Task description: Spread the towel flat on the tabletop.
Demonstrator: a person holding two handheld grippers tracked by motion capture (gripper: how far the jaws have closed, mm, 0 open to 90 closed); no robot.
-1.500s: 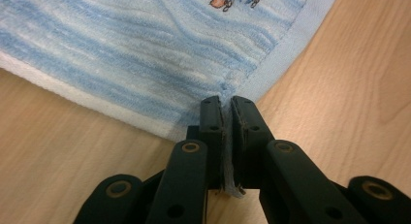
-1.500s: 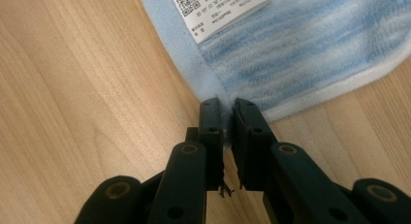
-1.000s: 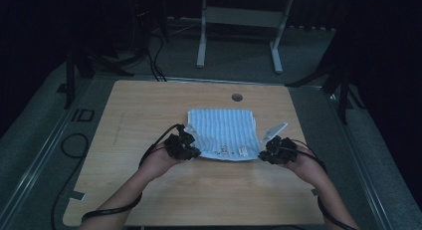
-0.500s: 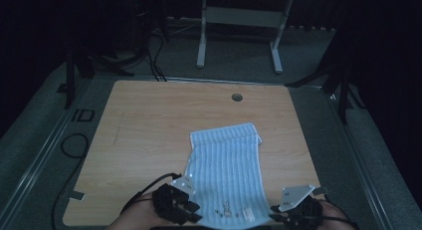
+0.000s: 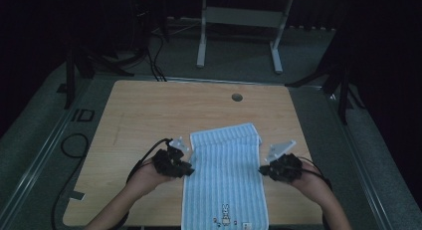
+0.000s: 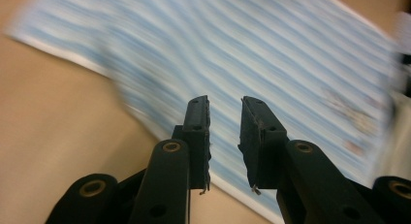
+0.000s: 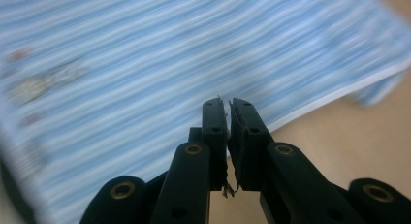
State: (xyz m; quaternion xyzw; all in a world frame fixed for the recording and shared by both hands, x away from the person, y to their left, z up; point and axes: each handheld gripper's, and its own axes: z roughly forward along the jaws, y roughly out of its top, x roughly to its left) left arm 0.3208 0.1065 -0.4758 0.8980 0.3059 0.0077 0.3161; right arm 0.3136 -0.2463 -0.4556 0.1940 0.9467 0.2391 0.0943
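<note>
A blue-and-white striped towel (image 5: 224, 175) lies flat and lengthwise on the wooden table (image 5: 149, 110), its near end at the front edge with a small rabbit print (image 5: 226, 210). My left gripper (image 5: 183, 166) sits at the towel's left edge. Its jaws have just been closing, but in the left gripper view the gripper (image 6: 225, 105) still stands open over the blurred towel (image 6: 271, 54), nothing between the jaws. My right gripper (image 5: 264, 169) is at the towel's right edge. It has also just been closing, and in the right gripper view the gripper (image 7: 228, 105) is almost together and empty above the towel (image 7: 145, 64).
A round cable hole (image 5: 237, 97) sits near the table's far edge. Behind the table stands a white metal frame (image 5: 239, 21) on the dark floor. A black cable (image 5: 74, 145) loops on the floor to the left. Bare wood lies on both sides of the towel.
The towel, folded short a second ago, was pulled out toward the front edge. Both grippers have since let go and moved back up to its two sides.
</note>
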